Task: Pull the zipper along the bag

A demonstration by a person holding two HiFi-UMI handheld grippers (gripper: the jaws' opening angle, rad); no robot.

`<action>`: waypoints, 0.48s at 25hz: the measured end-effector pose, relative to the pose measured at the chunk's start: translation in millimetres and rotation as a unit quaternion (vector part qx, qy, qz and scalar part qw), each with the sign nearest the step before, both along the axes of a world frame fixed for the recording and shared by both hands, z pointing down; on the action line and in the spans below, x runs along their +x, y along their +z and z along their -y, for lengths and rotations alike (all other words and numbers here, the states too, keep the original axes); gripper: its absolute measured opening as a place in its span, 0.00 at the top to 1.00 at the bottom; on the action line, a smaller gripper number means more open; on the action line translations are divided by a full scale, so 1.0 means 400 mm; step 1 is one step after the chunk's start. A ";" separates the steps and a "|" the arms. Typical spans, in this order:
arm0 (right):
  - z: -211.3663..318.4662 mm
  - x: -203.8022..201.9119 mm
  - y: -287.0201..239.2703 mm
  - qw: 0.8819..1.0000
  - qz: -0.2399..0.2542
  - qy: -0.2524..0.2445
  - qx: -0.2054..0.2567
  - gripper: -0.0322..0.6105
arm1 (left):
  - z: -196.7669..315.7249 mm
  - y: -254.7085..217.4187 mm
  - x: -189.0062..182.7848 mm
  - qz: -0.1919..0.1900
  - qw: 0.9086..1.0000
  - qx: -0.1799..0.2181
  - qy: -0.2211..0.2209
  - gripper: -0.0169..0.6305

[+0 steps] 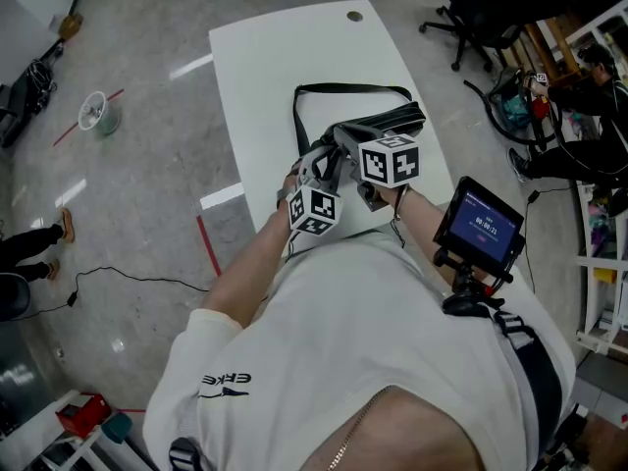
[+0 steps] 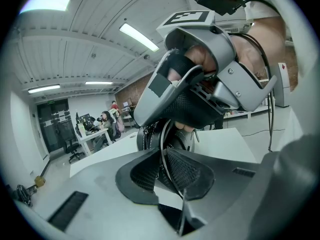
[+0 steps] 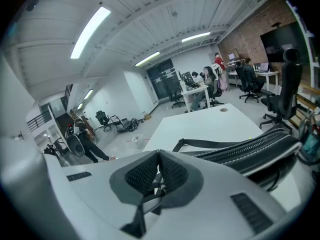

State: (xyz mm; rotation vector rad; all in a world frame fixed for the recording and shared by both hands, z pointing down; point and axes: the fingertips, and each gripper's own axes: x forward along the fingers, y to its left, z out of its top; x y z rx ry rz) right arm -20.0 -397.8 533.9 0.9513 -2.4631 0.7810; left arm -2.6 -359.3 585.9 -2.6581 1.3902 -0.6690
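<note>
- White T-shirt (image 1: 373,341) of the person fills the bottom of the head view, with a small dark screen (image 1: 481,226) at its right.
- Just above the shirt, the left gripper (image 1: 316,180) and right gripper (image 1: 365,160) sit side by side at the near end of the black bag (image 1: 378,121). From this view neither pair of jaws can be read.
- Only the left gripper view shows that the left gripper's (image 2: 167,171) jaws are pinched shut on a thin black edge of the bag (image 2: 150,136). The right gripper (image 2: 200,84) and the hand (image 2: 180,74) holding it loom close above.
- Only the right gripper view shows that the right gripper's (image 3: 159,173) jaws are pressed together. A small piece is caught low between them, apparently the zipper pull (image 3: 158,184).
- That view also shows the zipper (image 3: 250,151) teeth running along the bag to the right of the frame.
- The bag lies on the white bench (image 1: 285,57), and its right end comes close to the bench's right edge.
- Its strap (image 1: 334,89) loops towards the top of the frame.
- Beyond the strap the bench is bare up to a round hole (image 1: 354,16) near the far edge, and there is bare room on the left too.
- An office chair (image 1: 471,13) stands on the floor at upper right.
</note>
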 end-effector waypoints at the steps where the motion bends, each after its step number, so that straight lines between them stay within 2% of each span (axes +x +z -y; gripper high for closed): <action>1: 0.001 0.000 -0.001 1.000 0.000 0.000 0.000 0.93 | 0.000 -0.001 0.000 0.000 1.000 0.000 0.000 0.90; 12: 0.002 0.007 0.009 0.999 -0.019 -0.017 0.027 0.93 | 0.000 0.010 0.011 -0.003 1.000 -0.007 0.003 0.90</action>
